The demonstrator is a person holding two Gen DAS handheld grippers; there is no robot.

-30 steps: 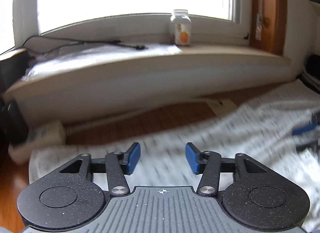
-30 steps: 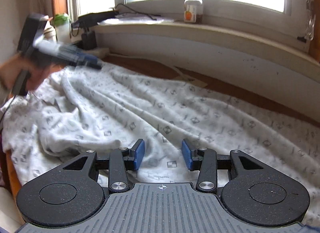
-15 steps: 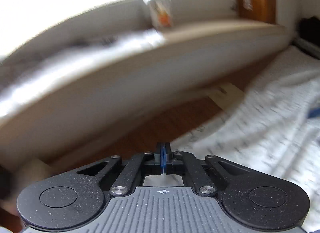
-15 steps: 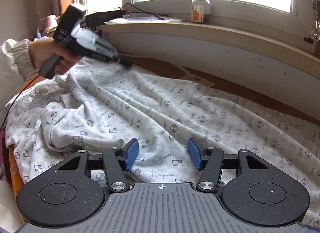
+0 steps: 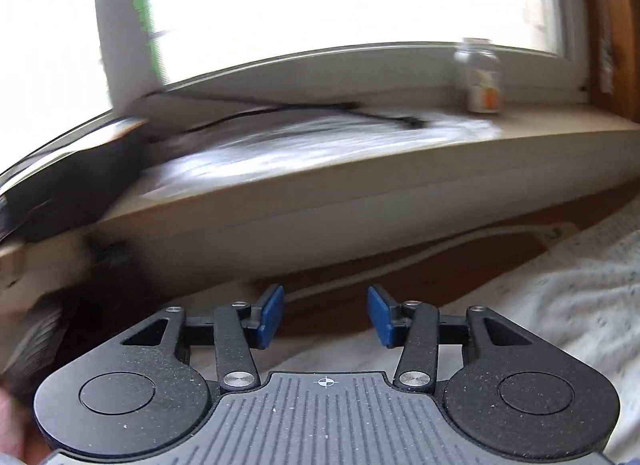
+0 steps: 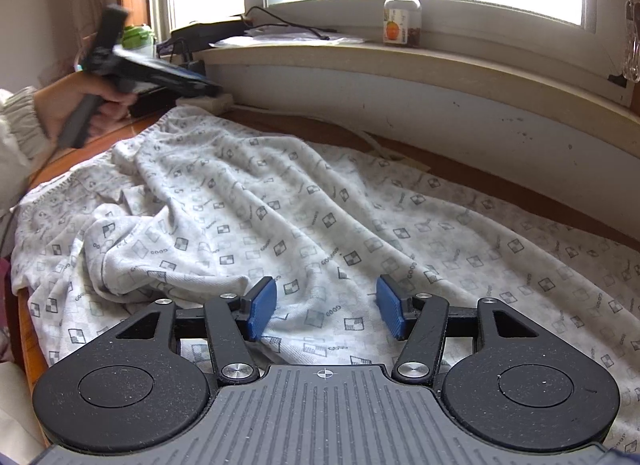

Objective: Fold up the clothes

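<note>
Showing two handheld tools above a garment spread for folding. Right gripper (image 6: 326, 311): black, speckled linkage arms ending in ribbed blue pads (image 6: 262, 307), standing apart with nothing clamped; the cloth lies under the gap, and contact cannot be judged. Left gripper (image 5: 325, 315): same build, jaws opening, with bare wood and a thin pale cable visible between them and no fabric caught. In the right wrist view the left gripper (image 6: 160, 73) appears blurred at upper left, gripped by a hand (image 6: 86, 105) emerging from a gathered cream cuff (image 6: 22, 131).

Garment (image 6: 320, 217): soft, pale grey knit printed with small chequered squares and lettering, lying rumpled in broad ridges across most of the surface, with a ribbed edge at its far left corner. In the left wrist view only its blurred edge (image 5: 560, 305) shows at right.

Surface: reddish-brown wooden tabletop (image 6: 400, 145), exposed along the far side. Behind it a scuffed white wall panel rises to a beige windowsill (image 6: 440, 61) carrying a clear jar (image 6: 402, 15) with a white lid and orange label, loose papers (image 6: 288, 39), a black cable and a dark box. Bright window above.
</note>
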